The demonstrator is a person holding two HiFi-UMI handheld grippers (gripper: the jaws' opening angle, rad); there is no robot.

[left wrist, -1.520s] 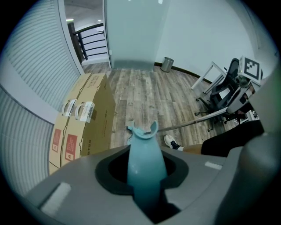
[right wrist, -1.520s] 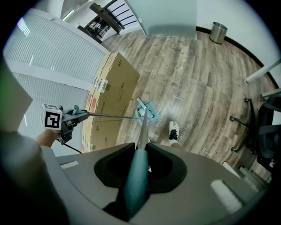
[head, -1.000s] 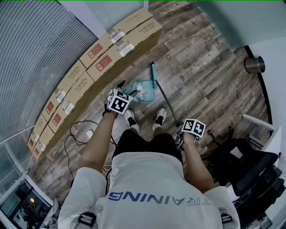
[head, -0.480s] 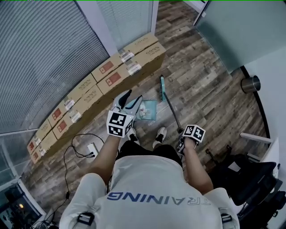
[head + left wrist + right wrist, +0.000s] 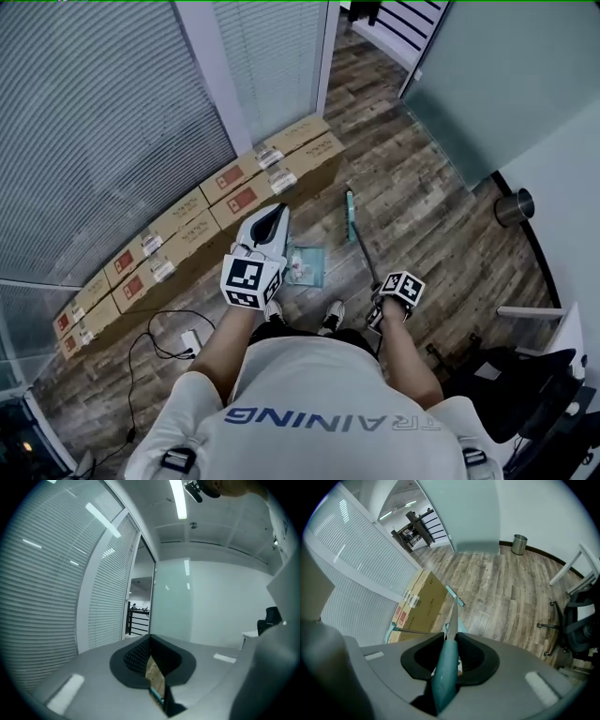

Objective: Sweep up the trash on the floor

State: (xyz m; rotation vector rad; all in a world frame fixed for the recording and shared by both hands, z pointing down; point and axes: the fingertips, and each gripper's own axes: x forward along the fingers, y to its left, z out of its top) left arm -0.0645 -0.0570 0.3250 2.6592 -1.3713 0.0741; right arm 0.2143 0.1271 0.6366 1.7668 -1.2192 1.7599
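I note a white short-sleeved T-shirt (image 5: 319, 375) with blue block lettering (image 5: 333, 416) across the back. Black buckles (image 5: 178, 459) sit on grey straps at both shoulders. The shorts (image 5: 281, 330) are black; the shoes (image 5: 334, 317) are white with dark trim. The left gripper (image 5: 277, 210) and right gripper (image 5: 450, 639) are grey, with black textured pads (image 5: 136, 656). Each carries a white cube (image 5: 248, 281) printed with black square markers.

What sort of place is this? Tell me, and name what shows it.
Most likely an office room: long slatted blinds along the walls, a black office chair, and a small metal waste bin on the wood-plank floor.
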